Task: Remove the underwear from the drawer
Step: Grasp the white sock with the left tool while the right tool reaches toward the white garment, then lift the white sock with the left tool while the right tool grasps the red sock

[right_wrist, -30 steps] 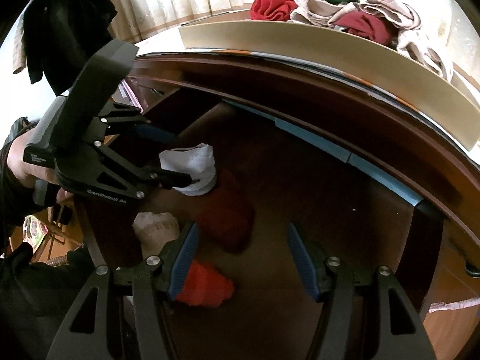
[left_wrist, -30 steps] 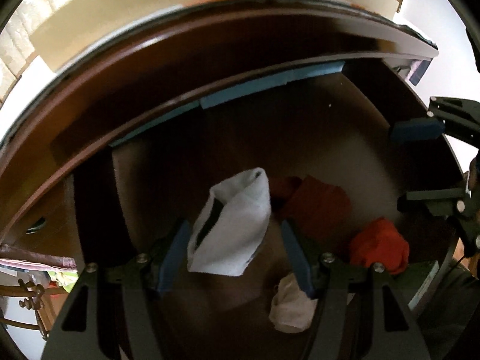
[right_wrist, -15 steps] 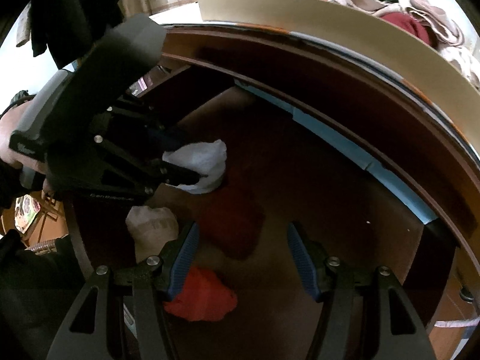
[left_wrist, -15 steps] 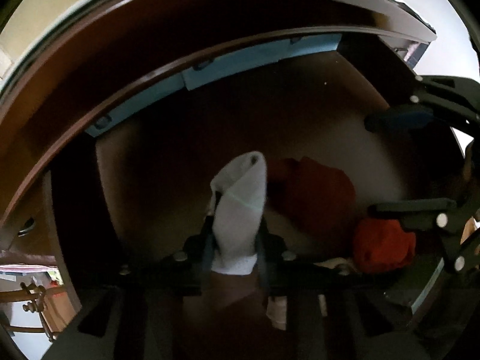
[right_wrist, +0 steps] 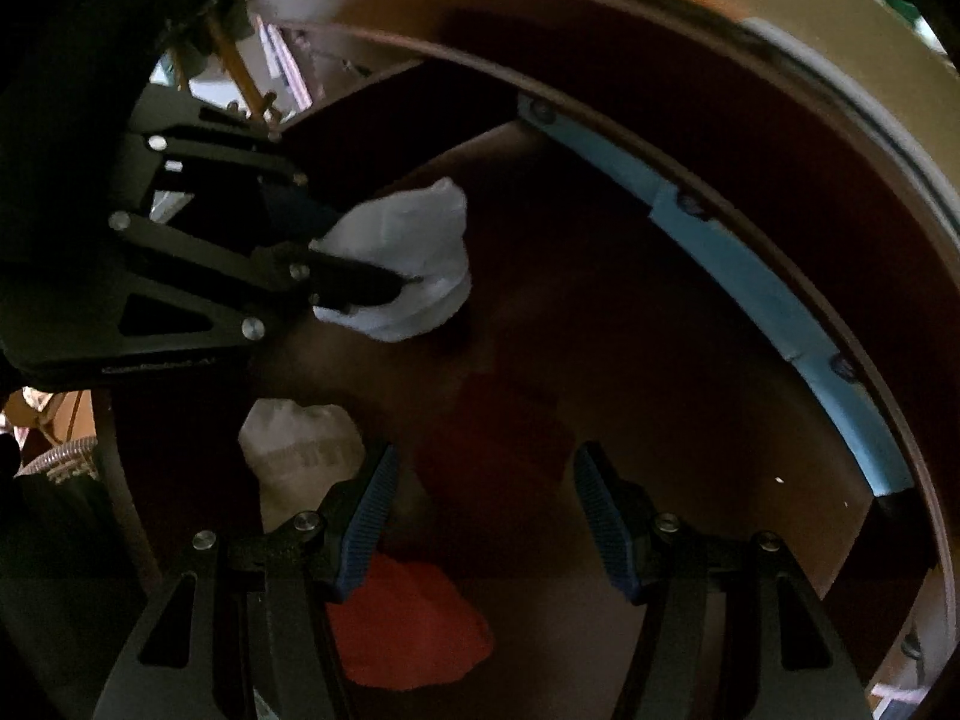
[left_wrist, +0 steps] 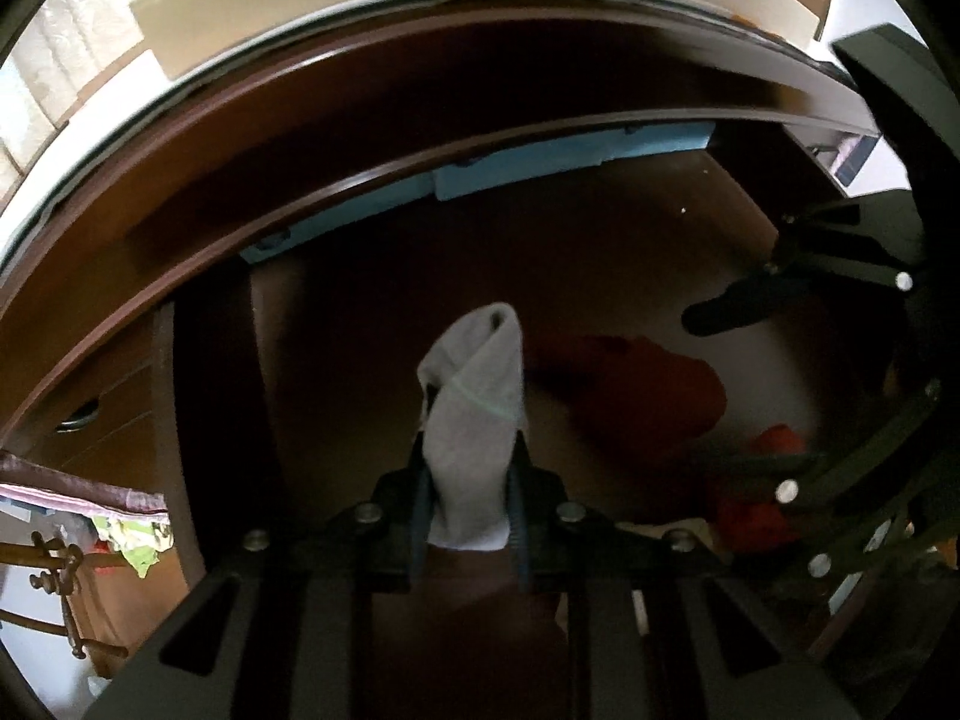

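Drawer (left_wrist: 672,228), dark wood, pulled open, blue strip along its back wall; contents and risks as follows. Item one: white folded piece (left_wrist: 474,414), pinched low down between the two pads of the left gripper (left_wrist: 471,516), whose jaws have just been closing and now stand narrow with the cloth squeezed between them; the upper fold stands free above the pads. In the right wrist view the same white piece (right_wrist: 408,264) sits over the drawer floor near its left side; whether it has cleared the floor cannot be told. Item two: dark red piece (right_wrist: 492,438), lying on the floor just beyond the right gripper (right_wrist: 486,516), whose jaws stand about half open with nothing between them. Item three: bright red piece (right_wrist: 408,630), nearest the front, partly under that gripper's left finger. Item four: pale beige bundle (right_wrist: 300,450), near the front left. Risks, judged: the hold on the white piece takes only its lower edge, so a quick lift could let the cloth slide out or unfold and drag. The two grippers work close together in one drawer and could knock each other. The right jaws, if lowered between the two red pieces, might catch both or only a loose fold.
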### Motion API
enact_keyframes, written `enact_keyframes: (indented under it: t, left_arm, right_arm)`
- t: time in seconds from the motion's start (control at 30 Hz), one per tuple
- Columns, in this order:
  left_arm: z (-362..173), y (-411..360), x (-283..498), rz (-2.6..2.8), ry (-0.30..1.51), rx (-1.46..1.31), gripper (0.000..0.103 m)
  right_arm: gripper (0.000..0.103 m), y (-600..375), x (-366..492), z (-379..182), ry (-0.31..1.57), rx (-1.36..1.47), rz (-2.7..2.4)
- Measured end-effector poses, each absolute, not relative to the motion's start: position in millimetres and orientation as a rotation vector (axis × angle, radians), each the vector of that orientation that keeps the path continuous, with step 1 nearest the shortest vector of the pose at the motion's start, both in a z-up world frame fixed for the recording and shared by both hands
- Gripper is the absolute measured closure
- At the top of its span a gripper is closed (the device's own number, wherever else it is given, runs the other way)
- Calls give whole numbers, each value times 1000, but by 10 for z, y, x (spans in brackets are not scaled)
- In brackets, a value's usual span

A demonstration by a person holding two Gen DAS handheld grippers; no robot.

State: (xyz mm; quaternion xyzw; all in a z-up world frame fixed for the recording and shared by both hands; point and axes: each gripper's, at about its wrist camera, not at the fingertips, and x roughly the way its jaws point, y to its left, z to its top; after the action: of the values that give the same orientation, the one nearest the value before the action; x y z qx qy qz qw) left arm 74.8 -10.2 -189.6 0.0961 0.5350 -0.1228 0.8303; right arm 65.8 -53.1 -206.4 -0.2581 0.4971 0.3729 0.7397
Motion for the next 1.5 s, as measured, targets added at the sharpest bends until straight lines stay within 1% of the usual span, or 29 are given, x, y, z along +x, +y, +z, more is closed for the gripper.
enact_keyframes:
  t: [0.23, 0.6, 0.67, 0.73, 1.0, 1.1, 1.13, 1.23, 1.5]
  left_arm:
    - [-1884, -41, 718, -243, 1123, 199, 83]
    - [-1889, -7, 714, -254, 1120, 185, 83]
    - [-1891, -3, 710, -254, 1122, 186, 83]
    - [-1875, 4, 710, -256, 1122, 185, 83]
    - [-1856, -7, 724, -258, 1125, 183, 83]
    - [-1842, -4, 720, -257, 1124, 178, 83]
    - [-1842, -11, 718, -256, 1123, 176, 83]
    - [-1859, 18, 723, -256, 1122, 169, 83]
    - [-1821, 20, 717, -256, 1109, 160, 83]
  right_arm:
    - [40, -321, 687, -2170, 1117, -644, 820]
    - [40, -248, 851, -2320, 1178, -672, 801]
    - [43, -226, 875, -2346, 1182, -687, 791]
    - [48, -205, 895, -2365, 1186, -692, 790]
    - [54, -99, 917, -2409, 1199, -703, 796]
    - [63, -189, 819, -2424, 1177, -727, 793]
    - [64, -183, 785, -2432, 1167, -738, 793]
    - [66, -175, 737, -2433, 1158, -743, 800]
    - [66, -303, 726, -2271, 1108, -661, 802]
